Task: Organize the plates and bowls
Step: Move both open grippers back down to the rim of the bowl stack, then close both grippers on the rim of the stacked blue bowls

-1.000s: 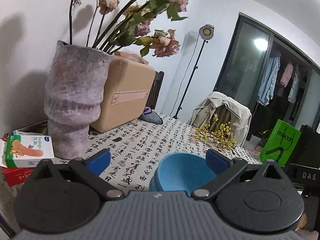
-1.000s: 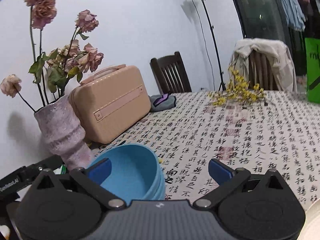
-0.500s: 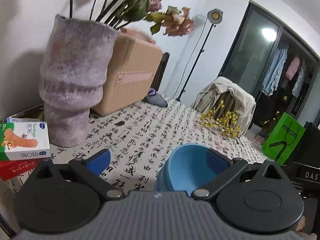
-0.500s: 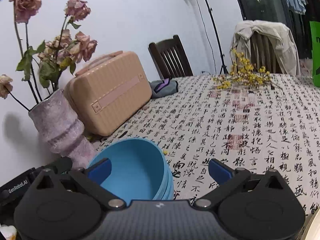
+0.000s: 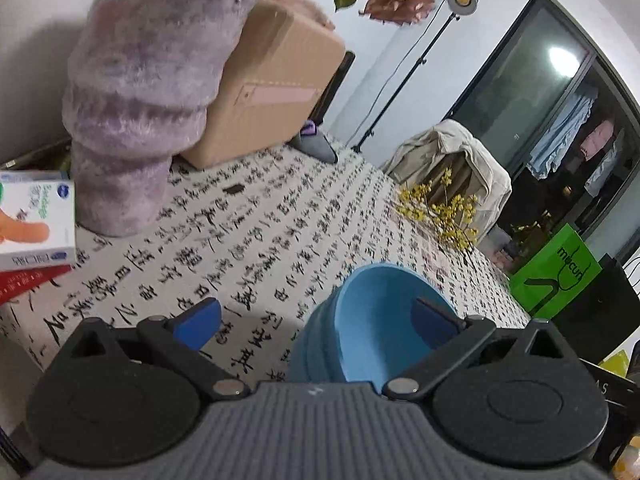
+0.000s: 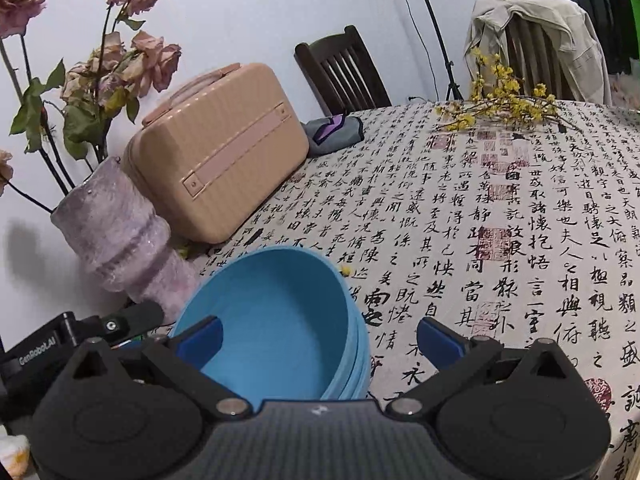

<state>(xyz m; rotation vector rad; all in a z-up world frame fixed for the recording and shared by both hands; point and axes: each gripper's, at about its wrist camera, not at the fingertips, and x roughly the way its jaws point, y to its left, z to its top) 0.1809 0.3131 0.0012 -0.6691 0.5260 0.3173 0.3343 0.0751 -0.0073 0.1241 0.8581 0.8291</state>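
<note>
Two tongs are near one stack of blue bowls. The left gripper [image 5: 314, 316] is spread wide; its right finger [image 5: 434, 318] is inside the top bowl [image 5: 376, 320], the other finger outside at 9 o'clock. The right gripper [image 6: 318, 338] is also spread, with its left finger [image 6: 200, 340] over the bowls [image 6: 276, 320]. These stand on the tablecloth [image 6: 500, 220], with the vase [image 6: 116, 236] at 10 o'clock and the case [image 6: 216, 152] behind it.

Left gripper [image 5: 316, 320] and right gripper [image 6: 318, 338] — jaws spread wide (both level).
</note>
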